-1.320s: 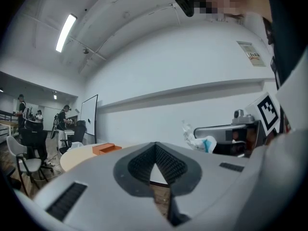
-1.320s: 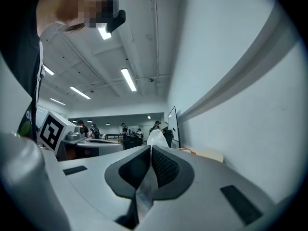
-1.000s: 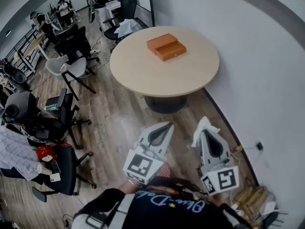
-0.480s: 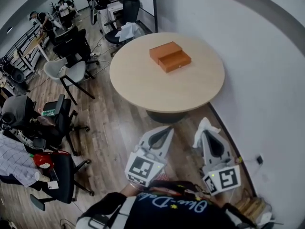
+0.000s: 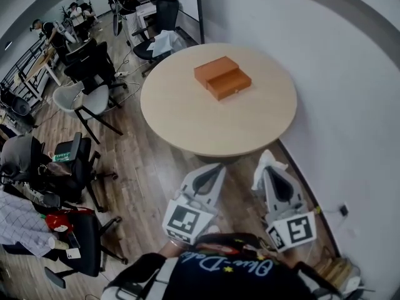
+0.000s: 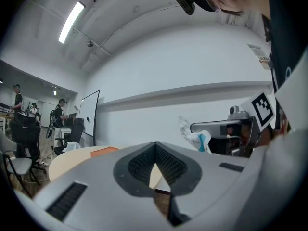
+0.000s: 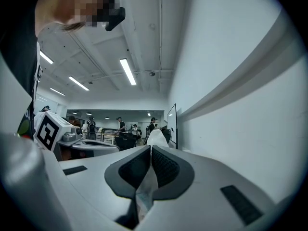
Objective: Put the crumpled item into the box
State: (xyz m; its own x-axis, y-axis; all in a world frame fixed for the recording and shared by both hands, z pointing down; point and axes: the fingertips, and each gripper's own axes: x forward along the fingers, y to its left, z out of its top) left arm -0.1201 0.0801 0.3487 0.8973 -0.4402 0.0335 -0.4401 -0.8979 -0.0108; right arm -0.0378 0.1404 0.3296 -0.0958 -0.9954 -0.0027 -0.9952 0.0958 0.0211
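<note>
An orange box point(image 5: 222, 77) lies closed on the far half of a round beige table point(image 5: 187, 120). It also shows as an orange strip point(image 6: 103, 151) in the left gripper view. My right gripper point(image 5: 269, 171) is held over the floor just short of the table's near edge, shut on a crumpled white item point(image 5: 267, 162). The item pokes out past the jaw tips point(image 7: 156, 137). My left gripper point(image 5: 215, 169) hangs beside it, shut with nothing in it point(image 6: 155, 147). From that side the crumpled item point(image 6: 195, 137) looks white with a blue patch.
A white wall point(image 5: 350, 105) curves close along the right of the table. Several office chairs point(image 5: 87, 95) and desks stand to the left on the wood floor, with people at the far back. A socket and cables point(image 5: 340, 210) sit by the wall at lower right.
The table and box have come slightly nearer to both grippers. The grippers keep the same pose, and the right one still holds the crumpled item.
</note>
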